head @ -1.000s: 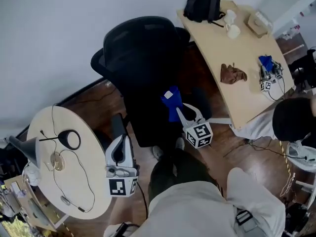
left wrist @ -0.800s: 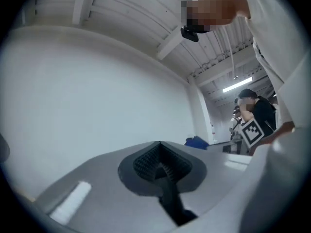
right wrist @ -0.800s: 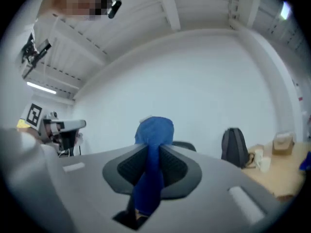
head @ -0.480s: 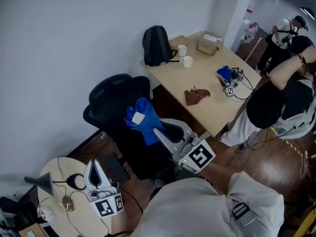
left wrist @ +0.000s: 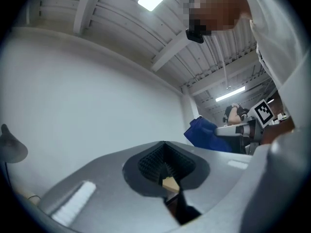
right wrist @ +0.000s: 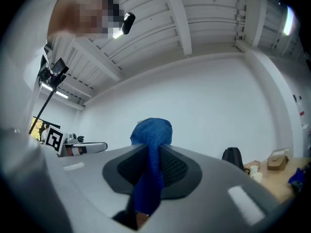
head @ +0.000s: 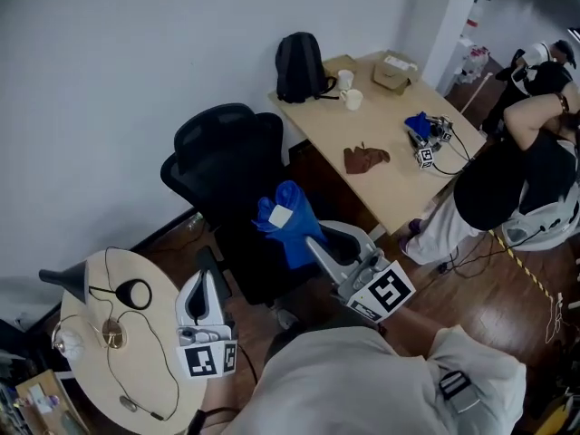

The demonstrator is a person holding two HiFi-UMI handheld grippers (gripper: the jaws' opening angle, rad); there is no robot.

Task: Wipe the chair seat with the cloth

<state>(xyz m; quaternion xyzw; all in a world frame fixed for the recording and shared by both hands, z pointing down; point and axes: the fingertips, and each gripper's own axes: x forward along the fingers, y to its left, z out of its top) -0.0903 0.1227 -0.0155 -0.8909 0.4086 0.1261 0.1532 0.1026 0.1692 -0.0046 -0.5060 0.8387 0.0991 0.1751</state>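
The black office chair (head: 227,166) stands against the wall, its seat (head: 249,265) low between my two grippers. My right gripper (head: 313,243) is shut on a blue cloth (head: 288,220), which it holds up in the air above the seat. In the right gripper view the cloth (right wrist: 151,144) runs up between the jaws and bunches over the tips (right wrist: 150,164). My left gripper (head: 207,279) is shut on nothing and hangs left of the seat. Its view points up at the wall, the jaws (left wrist: 165,166) closed, with the cloth (left wrist: 206,135) at right.
A round table (head: 77,297) with a headset and cables lies at lower left, next to my left gripper. A long desk (head: 390,179) at right bears a backpack (head: 299,66), mugs, a brown rag (head: 364,158) and another gripper. A person (head: 507,179) sits at its far end.
My right gripper has lifted the blue cloth up off the chair seat. Both grippers now tilt upward, and the head view has swung to take in more of the room.
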